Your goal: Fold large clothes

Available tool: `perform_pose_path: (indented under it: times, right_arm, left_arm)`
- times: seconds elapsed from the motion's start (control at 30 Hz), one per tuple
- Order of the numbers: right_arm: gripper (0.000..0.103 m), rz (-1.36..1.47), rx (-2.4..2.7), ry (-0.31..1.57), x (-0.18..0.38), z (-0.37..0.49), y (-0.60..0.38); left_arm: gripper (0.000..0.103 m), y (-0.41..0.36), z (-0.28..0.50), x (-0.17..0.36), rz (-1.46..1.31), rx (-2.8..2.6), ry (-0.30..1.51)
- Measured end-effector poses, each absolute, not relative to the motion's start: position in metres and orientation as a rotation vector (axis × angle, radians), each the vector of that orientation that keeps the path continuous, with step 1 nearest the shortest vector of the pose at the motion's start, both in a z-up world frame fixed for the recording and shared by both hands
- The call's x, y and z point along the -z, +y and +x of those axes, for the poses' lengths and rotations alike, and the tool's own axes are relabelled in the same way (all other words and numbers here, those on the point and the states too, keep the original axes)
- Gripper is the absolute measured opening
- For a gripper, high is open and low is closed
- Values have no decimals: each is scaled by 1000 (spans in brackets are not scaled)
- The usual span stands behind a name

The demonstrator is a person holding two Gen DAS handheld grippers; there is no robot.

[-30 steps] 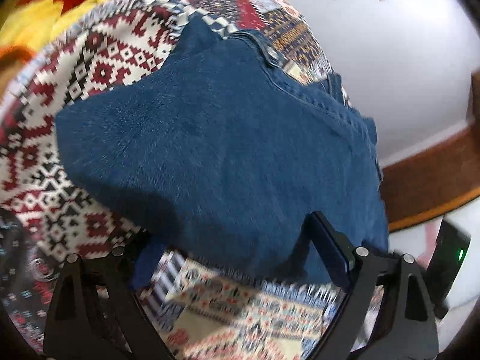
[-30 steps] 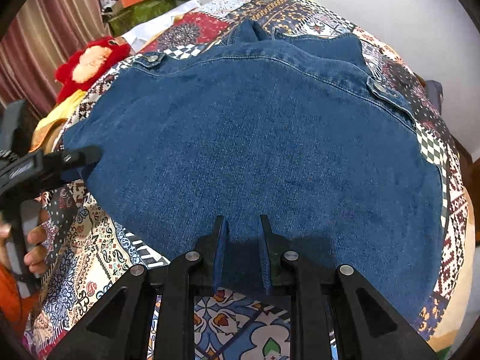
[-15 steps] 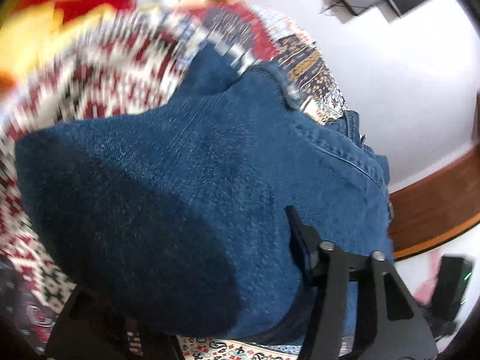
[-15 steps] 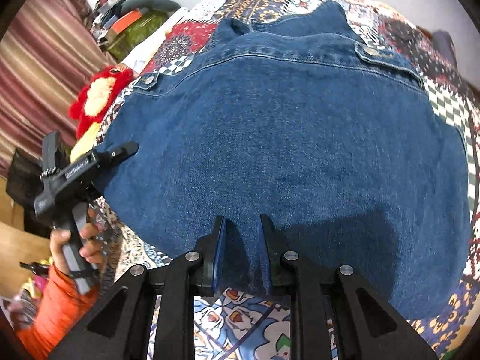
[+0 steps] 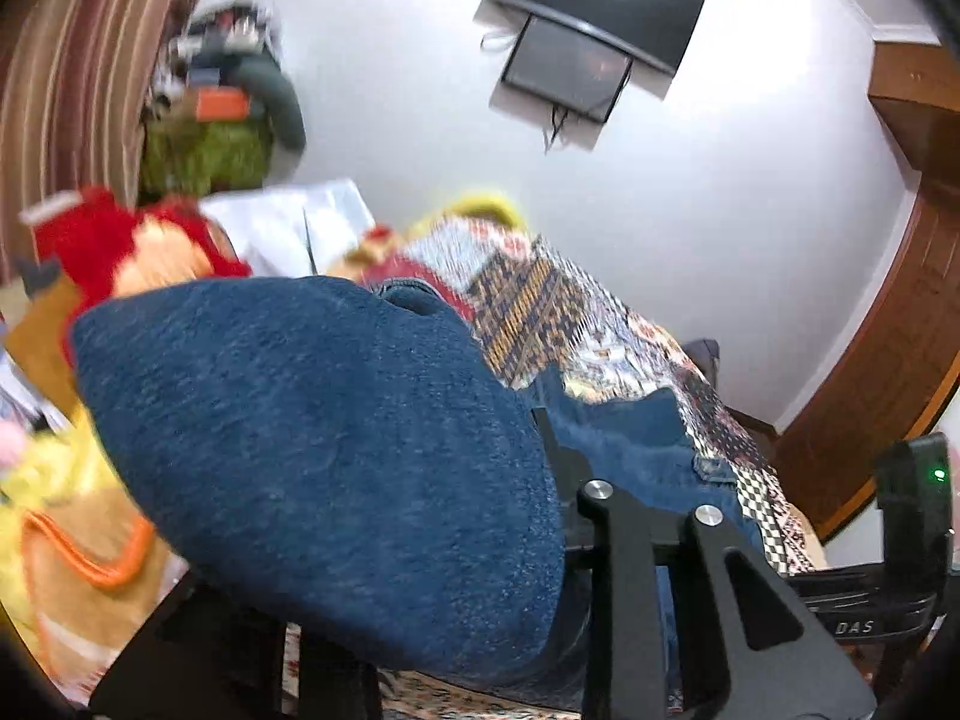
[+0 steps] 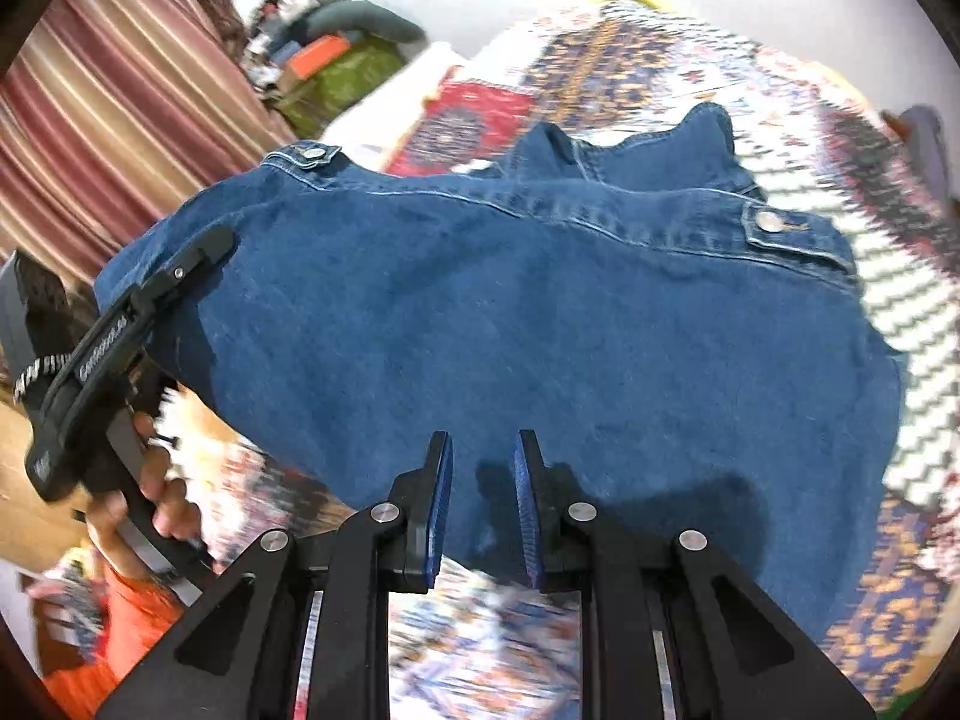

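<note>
two tongs grip the near hem of the denim jacket (image 6: 540, 312): right tongs (image 6: 483, 510) clamped nearly shut on it, left tongs (image 6: 198, 252) closing on its left corner. beyond the hem, the jacket drapes onto the patterned bed (image 6: 900, 330). heavy, soft, thick denim likely sags, so the hem corners look safest to hold.
</note>
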State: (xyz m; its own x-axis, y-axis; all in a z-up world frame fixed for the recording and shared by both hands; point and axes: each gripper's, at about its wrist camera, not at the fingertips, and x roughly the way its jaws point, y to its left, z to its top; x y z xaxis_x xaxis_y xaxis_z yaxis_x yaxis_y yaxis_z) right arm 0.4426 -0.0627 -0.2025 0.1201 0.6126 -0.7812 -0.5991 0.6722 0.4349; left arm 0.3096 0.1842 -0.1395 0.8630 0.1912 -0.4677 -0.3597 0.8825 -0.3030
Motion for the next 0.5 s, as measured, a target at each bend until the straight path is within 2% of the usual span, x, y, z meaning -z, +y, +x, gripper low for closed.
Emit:
perform_pose_path:
  times: [0.17,0.33,0.5]
  right_arm:
    - [16,214,-973,1285,236,443,-27]
    - [16,275,-974,1408,284,443,0]
    - [16,273,-985,1471,300,445,-2]
  left_arm:
    - [30,175,300,127,-250,-354,434]
    - [30,158,310,136,-147,-348,480]
    - [29,129,328,139,-68,-327,488]
